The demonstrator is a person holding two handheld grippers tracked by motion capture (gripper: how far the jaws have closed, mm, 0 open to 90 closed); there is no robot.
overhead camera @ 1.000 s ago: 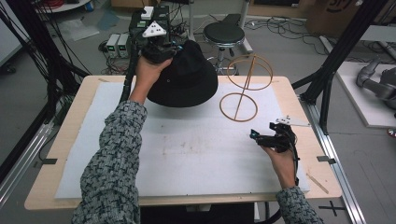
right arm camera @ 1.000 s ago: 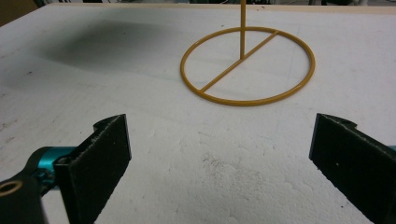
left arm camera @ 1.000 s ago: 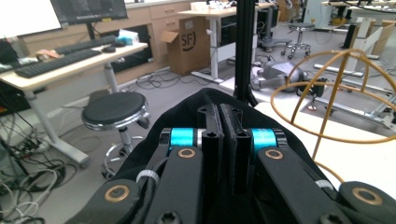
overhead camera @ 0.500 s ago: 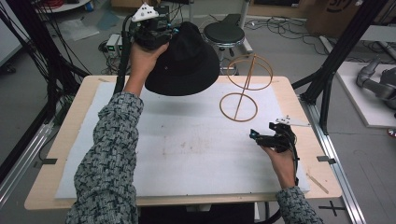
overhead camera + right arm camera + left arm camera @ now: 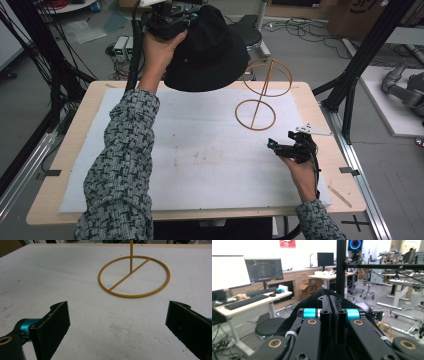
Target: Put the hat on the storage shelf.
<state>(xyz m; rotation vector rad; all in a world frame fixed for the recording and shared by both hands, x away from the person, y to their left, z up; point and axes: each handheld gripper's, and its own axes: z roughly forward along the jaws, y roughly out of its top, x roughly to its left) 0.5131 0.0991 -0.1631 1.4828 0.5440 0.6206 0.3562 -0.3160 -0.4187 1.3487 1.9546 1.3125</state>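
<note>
In the high view the left claw (image 5: pixel 167 20) sits at about eleven o'clock, raised above the far edge of the bench (image 5: pixel 70 165), and it is clamped on the black hat (image 5: pixel 210 50). The left gripper view shows the jaws pressed together with a fold of the hat's dark cloth pinched between them. The hat hangs clear of the bench, brim (image 5: pixel 205 82) tilted down toward the person and crown pointing up and away, with its wider span running roughly from nine to three o'clock. Just beside it, at about one o'clock, stands the yellow wire stand (image 5: pixel 256 114): a flat ring on the white mat (image 5: pixel 200 155), an upright rod, and a second ring on top. The right claw (image 5: pixel 292 149) rests at about four o'clock on the mat, jaws wide apart with nothing between them, facing the stand's base ring (image 5: pixel 134 277).
</note>
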